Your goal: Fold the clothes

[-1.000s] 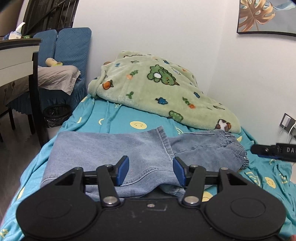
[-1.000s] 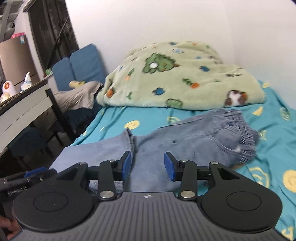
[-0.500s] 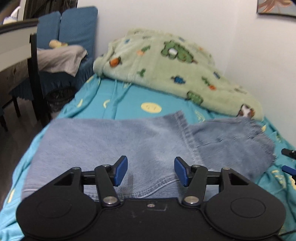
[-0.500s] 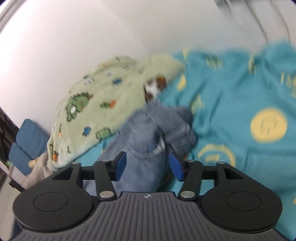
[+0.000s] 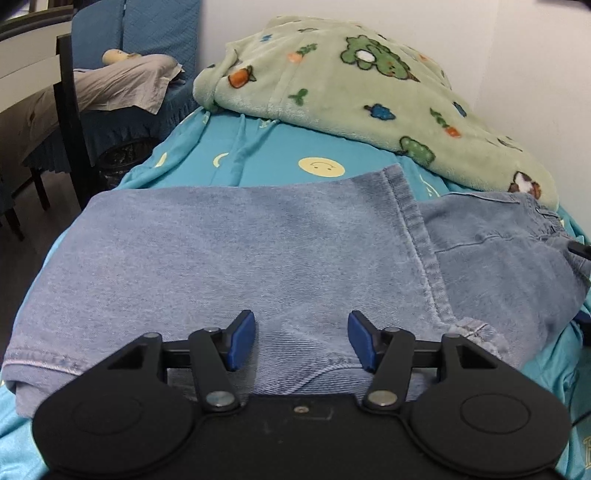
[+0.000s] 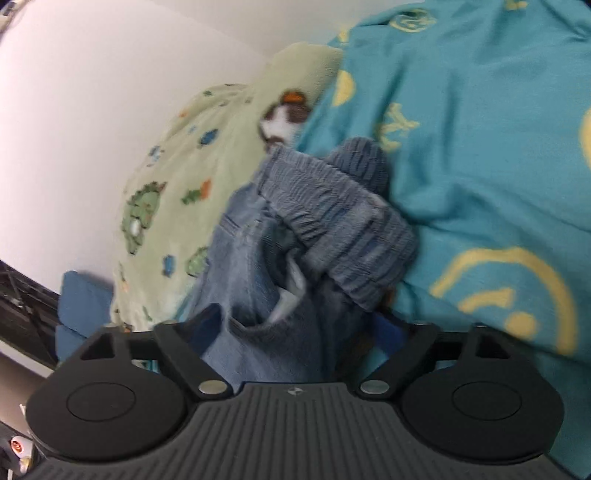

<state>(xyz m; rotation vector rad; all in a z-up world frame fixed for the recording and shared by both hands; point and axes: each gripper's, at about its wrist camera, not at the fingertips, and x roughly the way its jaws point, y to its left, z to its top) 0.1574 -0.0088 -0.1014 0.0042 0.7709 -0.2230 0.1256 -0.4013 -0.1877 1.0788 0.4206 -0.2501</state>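
Left gripper [image 5: 301, 340] jaws part-open over folded jeans [image 5: 236, 254]; right gripper [image 6: 295, 332] jaws opening around the waistband [image 6: 343, 236], not pressing.

Jeans [image 5: 236, 258]: faded blue denim, a matt twill weave with raised, double-stitched hems; the waistband [image 6: 343, 229] is gathered, ribbed elastic cloth.
Blanket [image 5: 369, 85]: pale green fleece, plush and softly napped, printed with cartoon animals and carrots.
Bedsheet [image 5: 273, 155]: turquoise woven cloth, smooth with a faint sheen, printed with yellow smiley faces and moons.
Left tool [image 5: 301, 341]: matt black plastic body and linkages, lightly scuffed; blue pads [image 5: 242, 339] look rubbery and matt; pivot rivets are bright metal.
Right tool [image 6: 299, 332]: matt black plastic with a ribbed, grooved top plate; rivets of bright metal.
Chair cover [image 5: 162, 33]: dark blue quilted cloth.
Wall [image 5: 517, 55]: white, smooth, matt.
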